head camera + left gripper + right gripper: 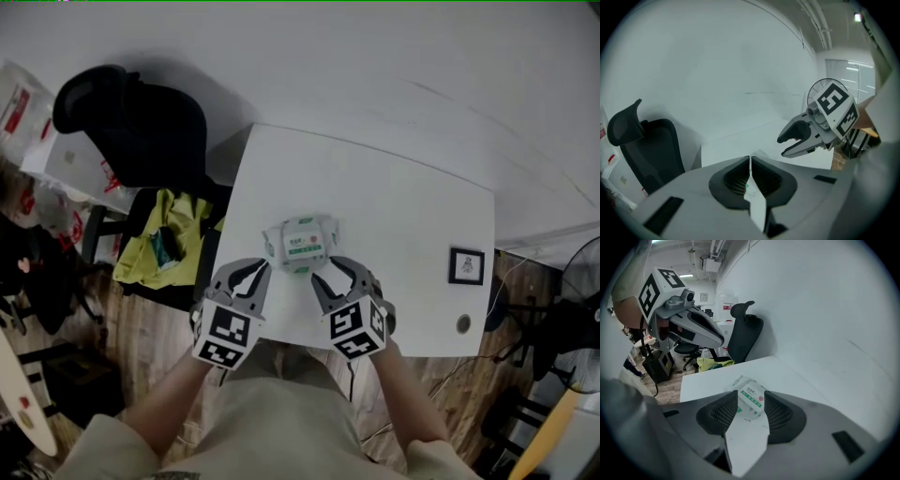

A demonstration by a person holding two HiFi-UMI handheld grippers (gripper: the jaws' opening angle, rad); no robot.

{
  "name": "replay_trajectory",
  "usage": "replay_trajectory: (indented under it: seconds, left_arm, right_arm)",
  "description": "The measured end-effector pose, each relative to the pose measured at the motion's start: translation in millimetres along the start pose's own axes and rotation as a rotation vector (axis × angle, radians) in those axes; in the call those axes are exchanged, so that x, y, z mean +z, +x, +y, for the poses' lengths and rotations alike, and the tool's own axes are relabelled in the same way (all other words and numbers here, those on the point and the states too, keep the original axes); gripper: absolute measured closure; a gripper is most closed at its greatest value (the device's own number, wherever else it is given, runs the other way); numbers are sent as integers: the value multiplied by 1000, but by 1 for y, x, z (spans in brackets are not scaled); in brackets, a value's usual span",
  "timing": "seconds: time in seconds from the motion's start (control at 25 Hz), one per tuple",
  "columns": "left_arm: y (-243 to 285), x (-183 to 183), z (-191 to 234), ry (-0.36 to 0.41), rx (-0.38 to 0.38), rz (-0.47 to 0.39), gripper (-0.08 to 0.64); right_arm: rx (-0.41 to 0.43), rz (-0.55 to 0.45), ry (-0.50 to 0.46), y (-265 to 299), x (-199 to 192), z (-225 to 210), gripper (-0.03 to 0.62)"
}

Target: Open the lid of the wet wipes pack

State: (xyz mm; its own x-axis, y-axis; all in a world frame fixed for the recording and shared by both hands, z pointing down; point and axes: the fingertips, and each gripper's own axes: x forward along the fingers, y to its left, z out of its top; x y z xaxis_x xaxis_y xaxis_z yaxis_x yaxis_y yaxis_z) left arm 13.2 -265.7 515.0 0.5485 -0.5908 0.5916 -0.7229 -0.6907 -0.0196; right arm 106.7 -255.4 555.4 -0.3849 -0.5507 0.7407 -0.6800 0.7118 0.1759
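Observation:
The wet wipes pack [302, 242], white with a green label and its lid down, lies flat on the white table [403, 202] near the front edge. My left gripper [255, 268] hovers just left of the pack's near corner, its jaws shut with nothing between them. My right gripper [328, 272] is at the pack's near right corner, open. In the right gripper view the pack [751, 398] shows between the open pads of the right gripper [750, 409]. The left gripper view looks past the closed left gripper [750, 165] towards the right gripper [799, 138]; the pack is almost fully hidden there.
A black office chair [141, 122] and a yellow-green cloth [169, 239] sit left of the table. On the table's right side lie a small black-framed card [466, 265] and a round cable hole [463, 323]. A fan [581, 272] stands at the right.

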Motion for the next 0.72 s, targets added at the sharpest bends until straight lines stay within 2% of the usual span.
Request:
replay_trajectory:
  seconds: [0.16, 0.44, 0.72]
  left_arm:
    - [21, -26, -1, -4, -23, 54, 528]
    - [58, -60, 3, 2, -64, 113, 528]
    - [96, -81, -1, -3, -102, 157, 528]
  right_arm:
    - [14, 53, -32, 26, -16, 5, 400]
    - [-62, 127, -269, 70, -32, 6, 400]
    - [-26, 186, -270, 99, -53, 11, 402]
